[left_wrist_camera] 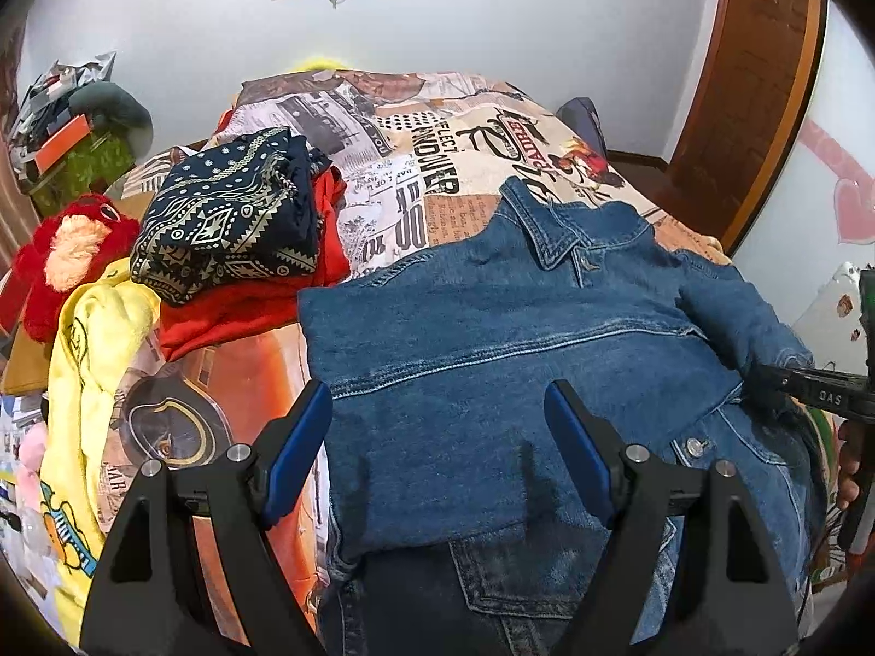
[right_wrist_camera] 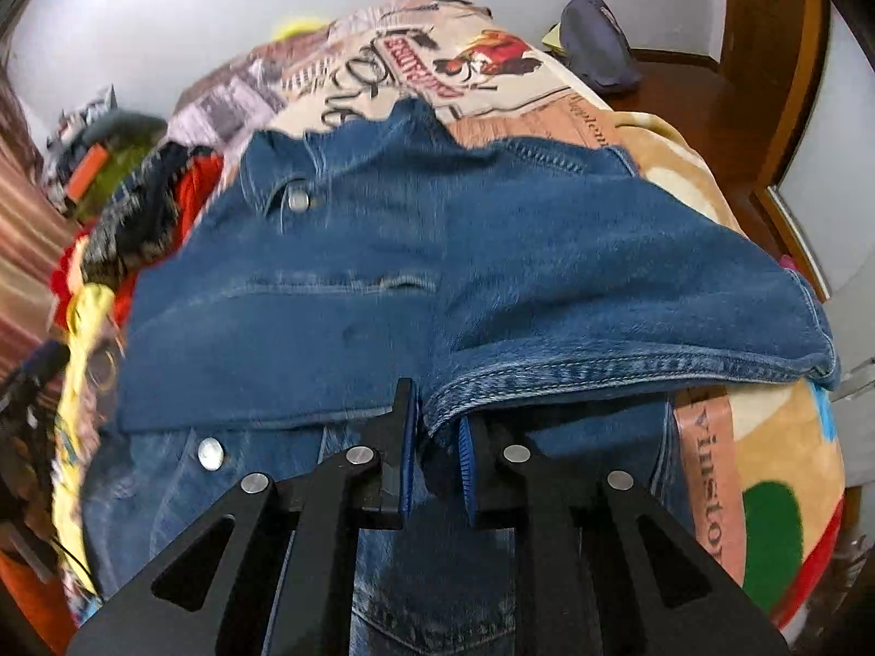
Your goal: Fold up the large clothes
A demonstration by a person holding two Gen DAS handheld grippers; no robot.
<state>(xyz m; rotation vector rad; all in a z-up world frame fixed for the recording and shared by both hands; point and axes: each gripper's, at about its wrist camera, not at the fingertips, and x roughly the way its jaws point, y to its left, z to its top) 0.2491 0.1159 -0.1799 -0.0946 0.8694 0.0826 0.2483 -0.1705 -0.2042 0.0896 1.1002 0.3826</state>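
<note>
Blue denim jacket (left_wrist_camera: 492,339) lies back-up, one sleeve folded across.

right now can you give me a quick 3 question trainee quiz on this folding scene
1. True or false: the left hand-held gripper is clamped on the denim jacket.
2. What does the right hand-held gripper pinch? A) jacket's stitched edge B) red plush toy C) yellow garment
3. Which folded cloth sits on top of the red garment?

Key:
1. False; its jaws stand wide open above the denim.
2. A
3. The navy patterned cloth.
</note>
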